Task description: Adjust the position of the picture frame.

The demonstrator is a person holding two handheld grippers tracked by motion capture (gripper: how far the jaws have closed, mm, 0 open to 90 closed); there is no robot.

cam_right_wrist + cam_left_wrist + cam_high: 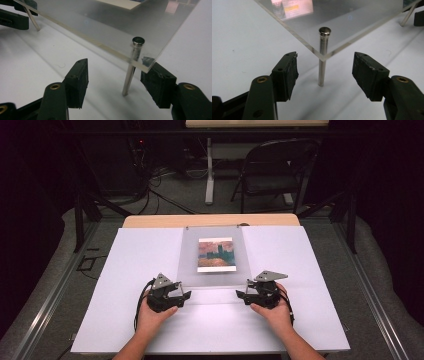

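From above, your forearms [295,347] run off the bottom edge, and the picture [215,254] under the clear panel [212,277] is too small to make out, just blurred patches of colour. In your left tool's view the panel [352,15] is cut by the top edge and the picture [292,7] is a washed-out smear. In your right tool's view the panel corner [147,65] hides the tip of one pad [160,82].

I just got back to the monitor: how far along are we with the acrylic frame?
Done: the clear panel sits over the picture, raised on metal pins at its near corners. In hand: nothing. The left gripper and right gripper stand open, each around a corner pin. Left: probably just withdrawing both hands.
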